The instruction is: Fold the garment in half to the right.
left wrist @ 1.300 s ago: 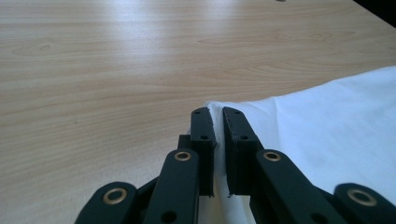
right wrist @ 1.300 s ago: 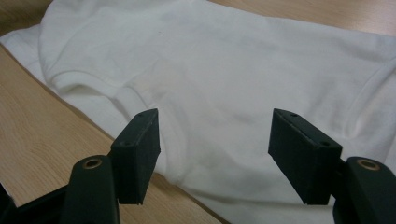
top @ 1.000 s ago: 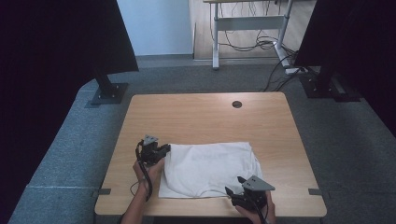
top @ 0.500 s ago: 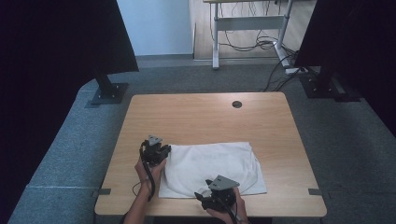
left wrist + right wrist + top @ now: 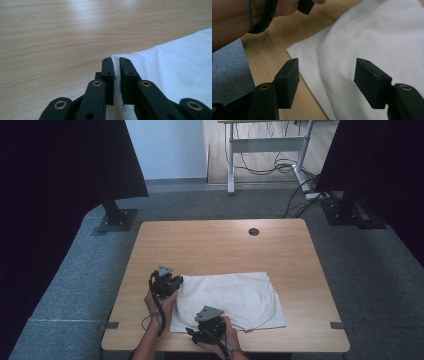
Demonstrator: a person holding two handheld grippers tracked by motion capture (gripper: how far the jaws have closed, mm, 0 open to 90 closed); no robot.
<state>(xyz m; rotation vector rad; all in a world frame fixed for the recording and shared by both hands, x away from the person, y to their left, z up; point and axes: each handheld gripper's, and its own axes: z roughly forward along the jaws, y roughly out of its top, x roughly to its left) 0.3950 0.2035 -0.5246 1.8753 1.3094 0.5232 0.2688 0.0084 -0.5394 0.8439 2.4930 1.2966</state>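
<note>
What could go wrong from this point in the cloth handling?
1. The left claw pinches only a thin corner of the white cloth; a pull might slip it free.
2. The right claw hangs open above the cloth's near edge, close to the table edge; closing there may catch too little fabric or drag it off.
3. With one corner held, lifting may bunch the cloth unevenly.

I see a pale wooden table [image 5: 210, 245], smooth with fine grain and a soft sheen. On it lies matt white cloth [image 5: 235, 295], softly creased. My left gripper [image 5: 116, 65] and right gripper [image 5: 327, 82] look like matt black plastic with brass-coloured rivets.
</note>
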